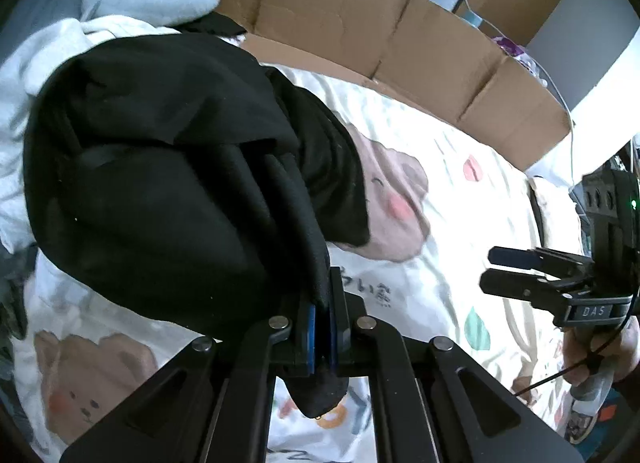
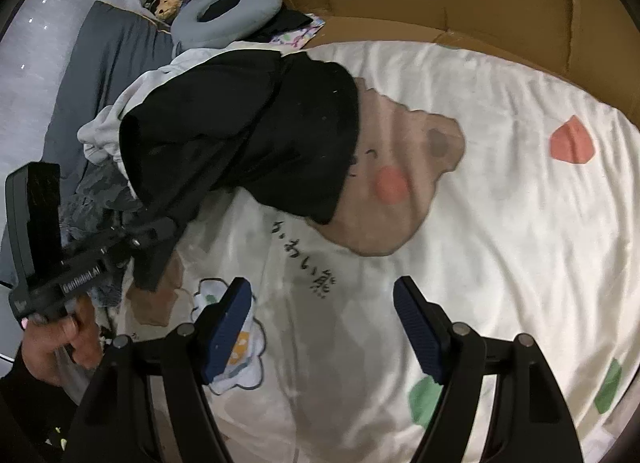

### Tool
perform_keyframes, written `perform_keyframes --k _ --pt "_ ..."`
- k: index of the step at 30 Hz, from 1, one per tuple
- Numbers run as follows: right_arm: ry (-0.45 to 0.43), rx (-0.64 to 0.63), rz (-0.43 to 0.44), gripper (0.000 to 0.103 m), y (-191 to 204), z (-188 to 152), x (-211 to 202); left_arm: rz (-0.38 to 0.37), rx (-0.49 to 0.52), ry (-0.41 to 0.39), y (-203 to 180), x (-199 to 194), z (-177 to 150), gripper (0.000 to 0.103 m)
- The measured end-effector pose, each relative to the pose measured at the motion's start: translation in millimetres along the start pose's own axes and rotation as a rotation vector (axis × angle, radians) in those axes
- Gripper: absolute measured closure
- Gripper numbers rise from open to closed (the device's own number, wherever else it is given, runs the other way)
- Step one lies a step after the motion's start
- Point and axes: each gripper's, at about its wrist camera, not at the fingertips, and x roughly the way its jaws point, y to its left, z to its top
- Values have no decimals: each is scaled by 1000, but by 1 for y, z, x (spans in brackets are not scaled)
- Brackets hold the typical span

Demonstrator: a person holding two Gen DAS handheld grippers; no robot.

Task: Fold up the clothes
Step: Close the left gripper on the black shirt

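A fold of the black garment [image 1: 160, 167] is pinched in the left tool [image 1: 322, 327], while the right tool [image 2: 324, 327] is held spread and empty over the bed [image 2: 500, 223]. The fold is best carried across taut and laid square toward the bed's middle, and the free edge is best pinned by the right tool so that bunching is avoided.

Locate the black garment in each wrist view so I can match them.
Left wrist: black garment fills the left-centre, its edge pinched in the left gripper.
Right wrist: upper left of centre, trailing down to that gripper at the left edge.
Shared landmark: the bear's pink cheek.
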Motion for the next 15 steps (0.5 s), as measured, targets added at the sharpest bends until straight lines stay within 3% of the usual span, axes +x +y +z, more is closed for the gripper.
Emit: perform_keyframes --k 2,4,15 --pt "10 -11 12 47 5 1 4 -16 6 9 -5 2 -2 99" --pt "24 -9 34 53 9 4 9 -34 8 15 -10 2 -2 99" --pt "30 13 103 54 27 20 17 -89 33 21 -31 -3 -9 99"
